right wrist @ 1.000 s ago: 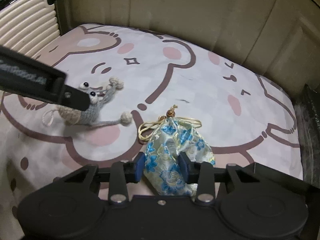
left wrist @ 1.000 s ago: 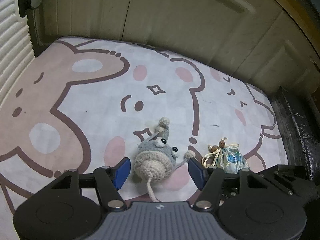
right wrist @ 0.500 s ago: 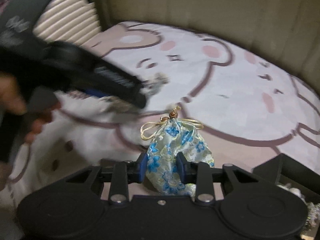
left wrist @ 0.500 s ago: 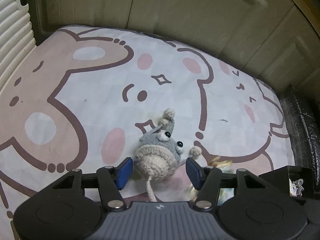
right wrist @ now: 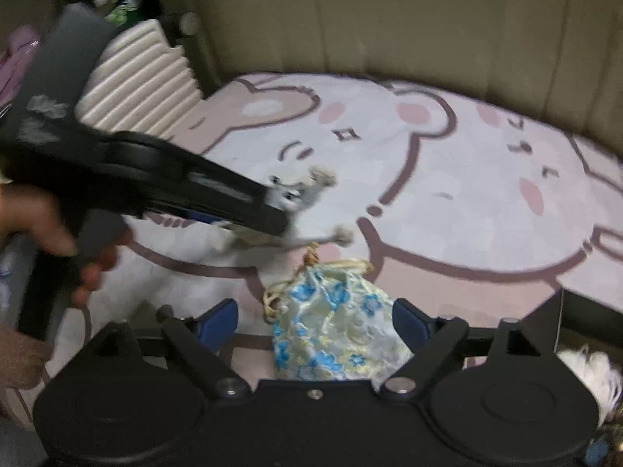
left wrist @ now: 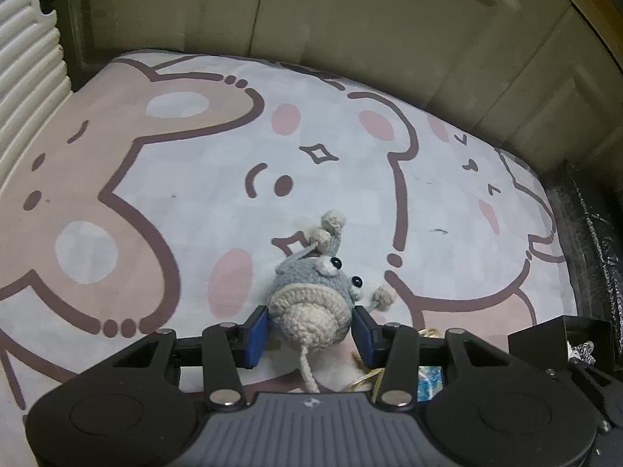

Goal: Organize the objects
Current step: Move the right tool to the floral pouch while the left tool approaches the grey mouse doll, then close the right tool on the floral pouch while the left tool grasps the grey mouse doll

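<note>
Crocheted mouse point(left wrist: 311, 303) sits clamped in the left gripper point(left wrist: 310, 330) — tail toward the camera, head pointing far. Rightward, the right gripper point(right wrist: 315, 321) stands with jaws apart around the floral drawstring pouch point(right wrist: 335, 327), its cord end far, over the cartoon-print mat point(left wrist: 194, 179).

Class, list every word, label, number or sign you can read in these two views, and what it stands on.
No text can be read in either view.
Small emblem on the grey body of the left gripper: too small to read.
Whitish marks on its handle, right wrist view: blurred.
The green and white packaging, top left: blurred.
On the bear-print cover, crochet mouse and flowered pouch: pictures only, no lettering.
</note>
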`<state>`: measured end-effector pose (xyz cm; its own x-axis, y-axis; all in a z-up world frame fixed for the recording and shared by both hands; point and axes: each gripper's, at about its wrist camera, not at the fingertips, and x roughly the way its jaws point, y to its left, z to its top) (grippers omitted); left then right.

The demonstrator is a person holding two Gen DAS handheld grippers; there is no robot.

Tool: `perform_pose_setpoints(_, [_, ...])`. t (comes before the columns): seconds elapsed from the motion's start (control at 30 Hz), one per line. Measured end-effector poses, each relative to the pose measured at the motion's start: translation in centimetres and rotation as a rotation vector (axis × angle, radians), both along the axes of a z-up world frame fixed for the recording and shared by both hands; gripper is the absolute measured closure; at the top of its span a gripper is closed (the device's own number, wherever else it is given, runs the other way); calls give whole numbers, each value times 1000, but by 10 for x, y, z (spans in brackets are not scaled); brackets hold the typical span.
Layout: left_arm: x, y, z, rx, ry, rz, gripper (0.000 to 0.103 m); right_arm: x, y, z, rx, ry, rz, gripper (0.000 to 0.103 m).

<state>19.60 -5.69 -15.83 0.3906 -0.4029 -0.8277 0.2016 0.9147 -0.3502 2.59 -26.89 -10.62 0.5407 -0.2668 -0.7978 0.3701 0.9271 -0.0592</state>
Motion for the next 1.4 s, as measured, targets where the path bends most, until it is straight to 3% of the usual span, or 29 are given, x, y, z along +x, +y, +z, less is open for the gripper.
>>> perform_pose_setpoints(0.23, [3, 23, 2, 27, 0, 33, 56, 10, -9, -23, -12, 112, -46, 13])
perform_pose_setpoints(0.4, [4, 34, -1, 41, 16, 53, 56, 14, 5, -30, 16, 166, 41, 8])
perform_pose_setpoints(0.5, [3, 33, -2, 51, 19, 44, 56, 19, 11, -33, -27, 201, 51, 10])
perform_pose_setpoints(0.83, [3, 24, -7, 112, 1, 12, 53, 28, 9, -35, -62, 223, 45, 18])
perform_pose_setpoints(1.0, [5, 24, -9, 98, 17, 20, 54, 30, 13, -33, -78, 233, 60, 20])
perform_pose_setpoints(1.4, [-3, 31, 13, 93, -43, 39, 55, 29, 16, -5, -136, 132, 0, 20])
